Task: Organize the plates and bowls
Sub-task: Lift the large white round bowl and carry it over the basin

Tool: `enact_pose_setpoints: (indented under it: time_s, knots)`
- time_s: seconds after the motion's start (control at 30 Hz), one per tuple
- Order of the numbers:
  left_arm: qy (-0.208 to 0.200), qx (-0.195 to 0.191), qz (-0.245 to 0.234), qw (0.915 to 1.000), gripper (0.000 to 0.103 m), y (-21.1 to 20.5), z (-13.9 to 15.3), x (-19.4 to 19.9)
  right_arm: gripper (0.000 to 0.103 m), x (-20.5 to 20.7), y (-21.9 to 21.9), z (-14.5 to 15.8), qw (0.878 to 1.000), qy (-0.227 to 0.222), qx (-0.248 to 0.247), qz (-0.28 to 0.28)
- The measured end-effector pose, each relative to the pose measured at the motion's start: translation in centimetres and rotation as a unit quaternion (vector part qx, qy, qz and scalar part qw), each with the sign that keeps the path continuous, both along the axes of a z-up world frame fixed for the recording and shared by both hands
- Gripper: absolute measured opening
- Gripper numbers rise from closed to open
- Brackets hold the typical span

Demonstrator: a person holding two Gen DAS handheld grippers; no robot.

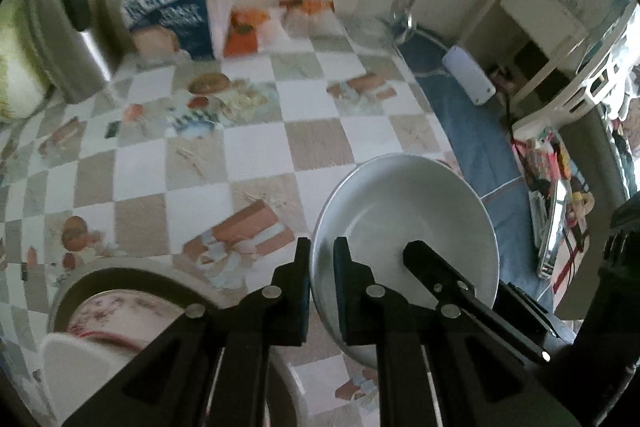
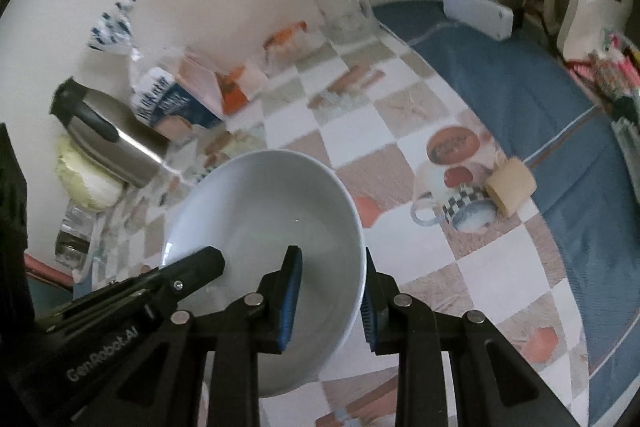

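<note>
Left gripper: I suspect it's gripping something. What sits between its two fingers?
The white bowl's rim, pinched between the left gripper's fingers, shown in the left wrist view.

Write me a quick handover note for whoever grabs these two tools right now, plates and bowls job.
Left tool: shut on the rim of the white bowl, one finger inside, one outside.
Right tool: shut on the opposite rim of the same white bowl, so both tools carry it, tilted, above the checkered tablecloth.
Floral bowl: sits low on the left in the left wrist view, inside a larger dark-rimmed dish.
Done: white bowl picked up.
Left: set it down, likely with the other dishes, then release both tools. No other plates are in view.
</note>
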State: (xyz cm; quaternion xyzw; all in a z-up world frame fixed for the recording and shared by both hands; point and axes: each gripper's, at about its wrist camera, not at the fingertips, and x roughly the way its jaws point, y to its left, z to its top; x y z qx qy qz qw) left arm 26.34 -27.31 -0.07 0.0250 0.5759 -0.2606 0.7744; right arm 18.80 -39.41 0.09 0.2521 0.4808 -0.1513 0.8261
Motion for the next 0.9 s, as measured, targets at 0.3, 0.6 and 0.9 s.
enact_pose_setpoints:
  time_s: [0.3,0.6,0.9]
  knots:
    - [-0.045,-0.048,0.06,0.9961,0.011,7.6,4.9,-0.9,0.029,0.6,5.8,4.5,0.997,-0.032,-0.019,0.06]
    - [-0.09,-0.055,0.113,0.988,0.011,15.0,7.5,-2.6,0.029,1.1,12.9,7.2,0.989,-0.055,-0.026,0.131]
    - [-0.092,-0.079,0.16,0.9796,0.011,20.8,7.3,-4.8,0.029,0.5,18.0,7.5,0.981,-0.051,-0.029,0.184]
